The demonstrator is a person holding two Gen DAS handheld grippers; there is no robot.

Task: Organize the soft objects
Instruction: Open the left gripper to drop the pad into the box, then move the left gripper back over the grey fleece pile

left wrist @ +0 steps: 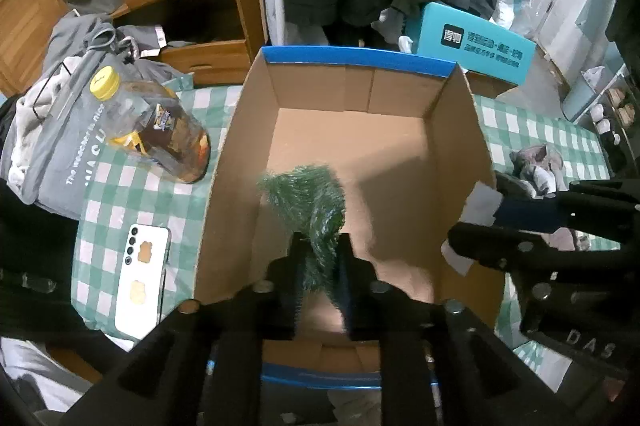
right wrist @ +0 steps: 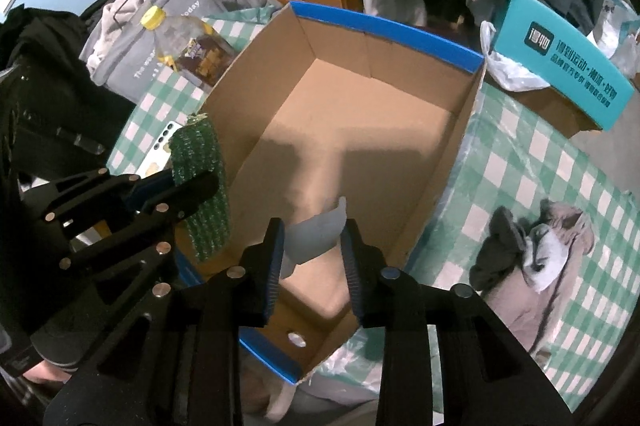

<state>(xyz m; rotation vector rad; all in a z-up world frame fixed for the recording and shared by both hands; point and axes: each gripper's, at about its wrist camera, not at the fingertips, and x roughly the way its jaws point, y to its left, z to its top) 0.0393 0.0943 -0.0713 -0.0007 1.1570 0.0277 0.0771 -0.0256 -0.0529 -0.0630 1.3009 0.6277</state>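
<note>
Left gripper loosely pinches green fuzzy cloth, hanging over the cardboard box; right gripper loosely pinches pale cloth over its near end.

1. Both wrist views are dim, with a cool indoor cast.
2. Fisheye bending curves the edges into black corners.
3. Ahead of the left gripper, shadows cross the cardboard box floor.
4. The green fuzzy cloth between its fingers looks motion-blurred.
</note>
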